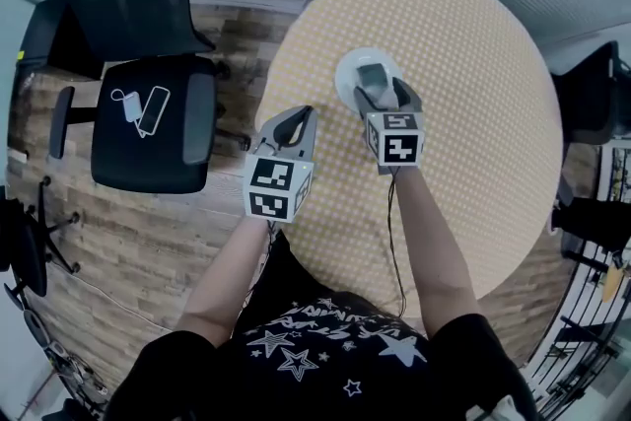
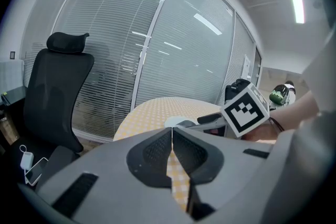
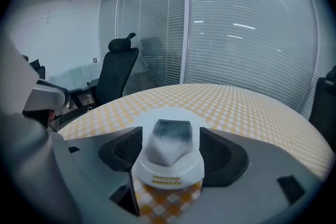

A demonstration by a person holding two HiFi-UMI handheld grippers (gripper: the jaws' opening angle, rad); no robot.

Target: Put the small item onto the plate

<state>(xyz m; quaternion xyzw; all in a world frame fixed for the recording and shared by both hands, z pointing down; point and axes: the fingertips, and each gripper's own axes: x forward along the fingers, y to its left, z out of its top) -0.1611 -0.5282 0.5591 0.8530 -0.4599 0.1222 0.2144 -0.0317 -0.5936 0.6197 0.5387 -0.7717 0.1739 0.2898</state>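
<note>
White plate (image 1: pixel 345 66) on the checked table (image 1: pixel 473 113), with the item (image 3: pixel 169 144) pinched over it in my right tongs (image 1: pixel 383 91); my left tongs (image 1: pixel 301 115), pressed together, hang near the table's edge.

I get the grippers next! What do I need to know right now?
Left gripper: shut, empty, over the near edge of the table.
Right gripper: holds the item between its jaws, over the plate.
Done: item picked up and brought to the plate.
Left: lower it onto the plate, open the jaws, pull back.
</note>
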